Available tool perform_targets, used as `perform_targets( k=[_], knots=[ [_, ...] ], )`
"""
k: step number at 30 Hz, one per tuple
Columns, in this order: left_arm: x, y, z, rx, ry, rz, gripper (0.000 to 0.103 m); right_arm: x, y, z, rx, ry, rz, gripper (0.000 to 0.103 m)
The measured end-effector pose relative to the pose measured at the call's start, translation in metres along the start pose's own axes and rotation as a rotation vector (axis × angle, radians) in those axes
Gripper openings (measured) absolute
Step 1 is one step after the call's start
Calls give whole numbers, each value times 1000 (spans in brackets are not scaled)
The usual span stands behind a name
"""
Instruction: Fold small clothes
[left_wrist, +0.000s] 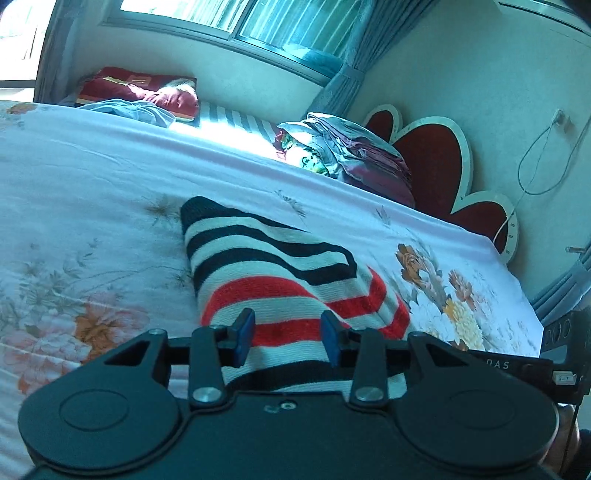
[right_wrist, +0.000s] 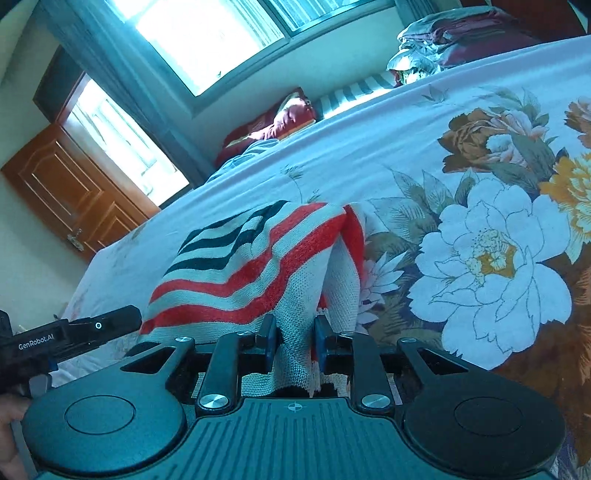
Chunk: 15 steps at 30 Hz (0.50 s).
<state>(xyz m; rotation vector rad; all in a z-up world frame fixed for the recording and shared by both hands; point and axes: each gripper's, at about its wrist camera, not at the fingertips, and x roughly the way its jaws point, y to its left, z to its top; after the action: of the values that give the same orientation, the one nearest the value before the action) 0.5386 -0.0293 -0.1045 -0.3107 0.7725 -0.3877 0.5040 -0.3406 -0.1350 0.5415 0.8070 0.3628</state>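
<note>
Stripes of black, white and red run across the small knitted garment (left_wrist: 273, 266), which lies on a bed sheet (left_wrist: 92, 177) printed with big flowers. Which kind of garment it is cannot be told, because its near end is hidden under both black tools and the cloth is bunched up.

In the left wrist view the left gripper (left_wrist: 288, 338) has its blue fingers (left_wrist: 244, 332) on either side of the near edge of the knit. The cloth fills the gap between them, but the contact is hard to see, so I cannot tell if they pinch it.

In the right wrist view the right gripper (right_wrist: 294, 341) has its fingers close together, and they squeeze a raised fold of the same cloth (right_wrist: 258, 273). The fold stands up from the bed like a little tent, with red stripes on top and black ones farther away.

A bit of a hand (right_wrist: 11, 424) shows at the lower left edge, cut off by the frame.

Far across the bed sit a dark red pillow (left_wrist: 147, 92) and a pile of folded bedding (left_wrist: 351, 147), both blurry. A red flower-shaped headboard (left_wrist: 436, 162) is partly hidden behind the pile. A brown door (right_wrist: 70, 192) stands at the left.
</note>
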Motion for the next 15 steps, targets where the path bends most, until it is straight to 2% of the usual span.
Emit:
perform_targets(
  k=[2,4,5,8,10,13,15],
  knots=[
    [1,2,-4,13,49,13,35,0,3,0,-44,5,-23,17],
    [8,-5,-13,85,108,63,36,-2,1,0,-71,7,-54,17],
    [9,-8,-16,100,102,71,36,-1,0,-2,-72,18,-62,17],
    [11,-5,-15,54,100,72,35,0,7,-4,-114,23,-100,17],
    [9,-8,-14,80,96,78,35,-1,14,-5,-146,19,-135,17],
    [-10,-2,-18,44,48,55,35,-6,14,-6,-133,17,-129,18],
    [-19,1,-28,26,34,63,40,-12,11,-6,-106,13,-113,27]
  ],
)
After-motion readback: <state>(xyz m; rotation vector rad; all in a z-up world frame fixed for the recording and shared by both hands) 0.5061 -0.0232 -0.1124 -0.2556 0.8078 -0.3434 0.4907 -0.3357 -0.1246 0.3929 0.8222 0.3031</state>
